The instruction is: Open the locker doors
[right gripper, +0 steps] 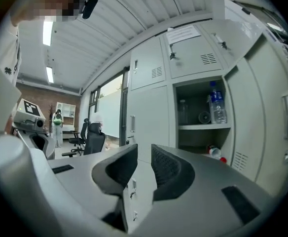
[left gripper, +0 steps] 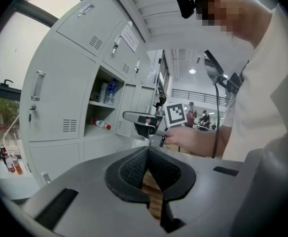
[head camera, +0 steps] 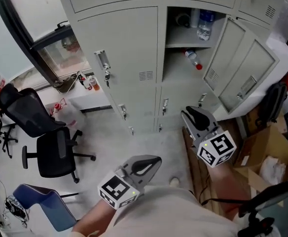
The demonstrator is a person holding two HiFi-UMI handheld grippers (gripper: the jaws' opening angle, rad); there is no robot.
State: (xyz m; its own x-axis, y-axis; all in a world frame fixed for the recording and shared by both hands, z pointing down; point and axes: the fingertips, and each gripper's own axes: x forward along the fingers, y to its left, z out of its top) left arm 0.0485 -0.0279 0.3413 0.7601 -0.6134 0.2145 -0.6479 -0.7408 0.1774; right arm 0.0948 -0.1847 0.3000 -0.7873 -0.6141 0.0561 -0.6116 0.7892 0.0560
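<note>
Grey locker doors [head camera: 119, 48] beyond right tool [head camera: 193, 113]

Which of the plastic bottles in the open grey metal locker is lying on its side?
The clear bottle with the red cap, on the lower shelf. The clear bottle with the blue label on the upper shelf stands upright.

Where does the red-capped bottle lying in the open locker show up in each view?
Head view: red-capped bottle, near the top, right of centre.
Left gripper view: bottle left of centre.
Right gripper view: bottle right of centre, lower down.
Shared landmark: the upright water bottle standing just above it.
</note>
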